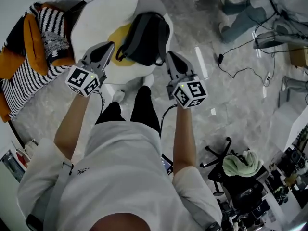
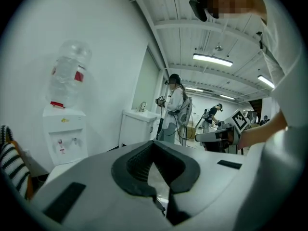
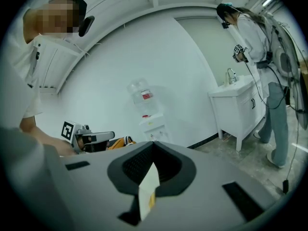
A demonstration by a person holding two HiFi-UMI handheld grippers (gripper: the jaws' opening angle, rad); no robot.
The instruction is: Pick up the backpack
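Evidently left gripper (image 1: 109, 47) and right gripper (image 1: 171, 57) were closed, empty; the backpack (image 1: 144, 37) between them risked being shoved, not gripped.

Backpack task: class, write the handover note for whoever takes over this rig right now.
Left tool: jaws together, holding nothing, at the backpack's left side.
Right tool: jaws together, holding nothing, at its right side.
Backpack: lies on the egg cushion, over the yolk, in front of the person. Whether either tool touches it cannot be told.
Done: both tools brought up to the backpack.
Left: open a tool, probably grip a strap or the top, and lift it off the cushion.
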